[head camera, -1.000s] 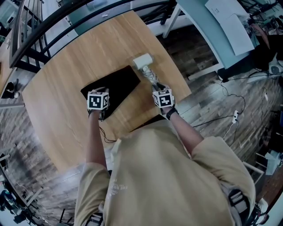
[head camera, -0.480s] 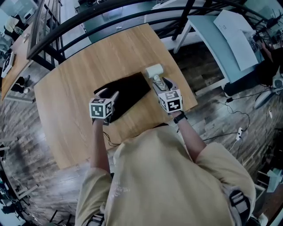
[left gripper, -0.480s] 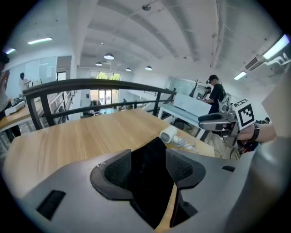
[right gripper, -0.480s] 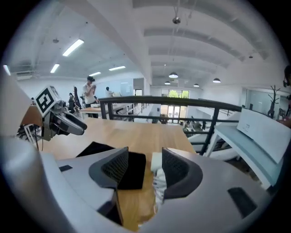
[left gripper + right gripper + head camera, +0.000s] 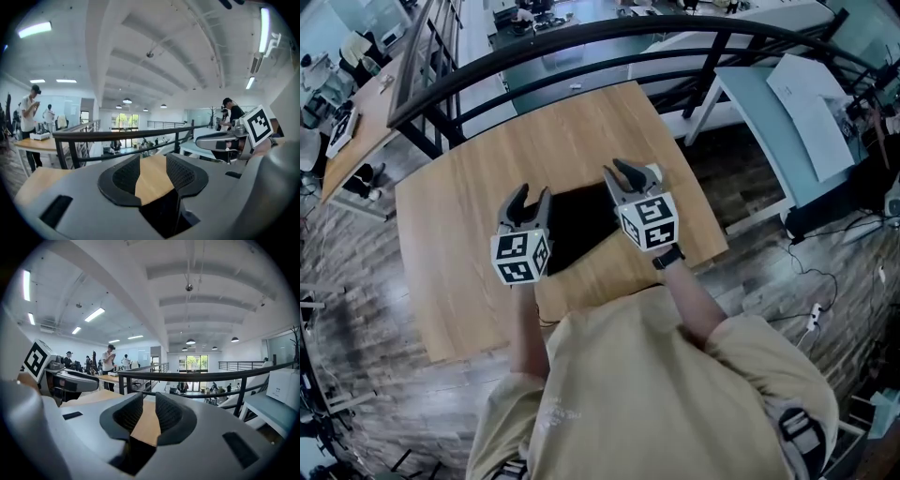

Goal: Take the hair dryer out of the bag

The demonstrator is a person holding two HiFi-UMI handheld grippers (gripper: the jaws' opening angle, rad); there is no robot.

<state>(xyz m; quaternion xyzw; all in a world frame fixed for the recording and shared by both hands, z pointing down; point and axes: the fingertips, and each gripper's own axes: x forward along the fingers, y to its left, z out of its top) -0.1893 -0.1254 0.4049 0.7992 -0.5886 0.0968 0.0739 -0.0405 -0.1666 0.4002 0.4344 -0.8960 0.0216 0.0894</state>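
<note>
While I hold both grippers up over the wooden table, the head view shows my left gripper above the near-left edge of the black bag and my right gripper above its right end. The bag lies flat on the wood. Just past my right gripper a small white piece of the hair dryer peeks out on the table, close to the bag's far corner; the gripper hides the rest of it.

Looking along my left jaws, I see them standing partly apart. They have just been closing, and nothing is between them. Only bare tabletop shows through the gap, with a black railing beyond it. My right gripper reaches in at the right edge.

Looking along my right jaws, the gap is narrower. These too have just been closing, and they are empty. Wood shows between the pads, the railing crosses behind, and my left gripper sits at the left.
</note>
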